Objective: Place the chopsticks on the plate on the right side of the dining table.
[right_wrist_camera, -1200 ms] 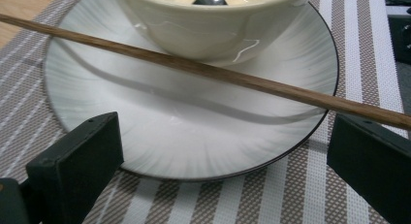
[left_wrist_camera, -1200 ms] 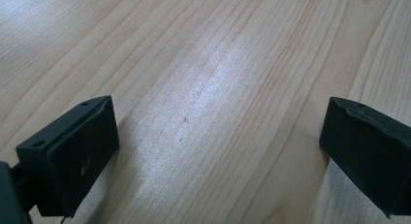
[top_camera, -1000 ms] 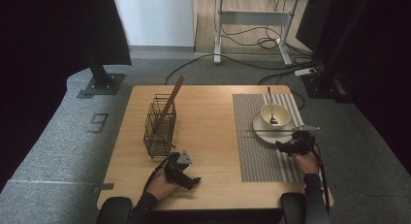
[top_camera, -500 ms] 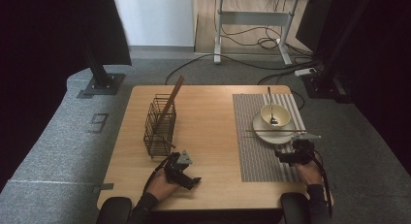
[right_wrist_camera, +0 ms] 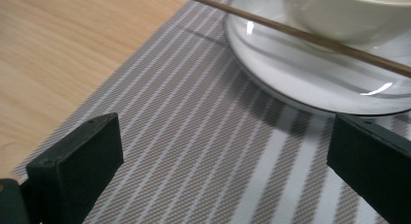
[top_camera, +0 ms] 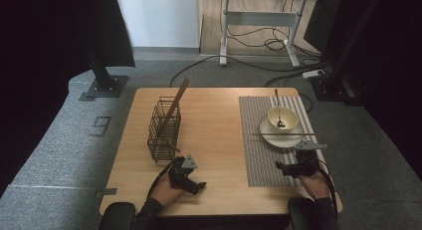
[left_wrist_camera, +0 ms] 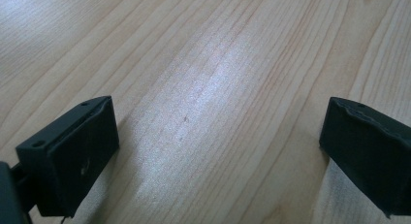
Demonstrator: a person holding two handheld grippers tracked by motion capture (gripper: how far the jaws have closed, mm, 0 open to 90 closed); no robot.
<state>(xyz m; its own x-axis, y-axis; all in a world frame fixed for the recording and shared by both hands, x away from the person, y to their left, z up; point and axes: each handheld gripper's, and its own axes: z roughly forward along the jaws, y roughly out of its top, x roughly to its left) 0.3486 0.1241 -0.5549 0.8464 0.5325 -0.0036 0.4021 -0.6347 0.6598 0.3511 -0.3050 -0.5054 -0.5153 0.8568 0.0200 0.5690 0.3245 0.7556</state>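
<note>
A thin wooden chopstick [top_camera: 283, 134] lies across the white plate [top_camera: 271, 136], in front of the white bowl [top_camera: 283, 120] that holds a spoon [top_camera: 277, 108]. In the right gripper view the chopstick [right_wrist_camera: 310, 37] rests on the plate's rim [right_wrist_camera: 291, 83]. My right gripper [top_camera: 281, 167] is open and empty, low over the striped placemat [right_wrist_camera: 194, 136] just short of the plate. Another chopstick [top_camera: 177, 99] leans out of the wire basket [top_camera: 163, 130]. My left gripper [top_camera: 193, 183] is open above bare wood [left_wrist_camera: 218, 88] near the table's front edge.
The wire basket stands on the left half of the wooden table [top_camera: 214, 125], the placemat [top_camera: 256, 155] on the right half. Bare wood lies between them. Cables and a desk frame are on the floor beyond the table.
My right gripper has drawn back from the plate toward the table's front edge. The chopstick stays across the plate. The left gripper has not moved.
</note>
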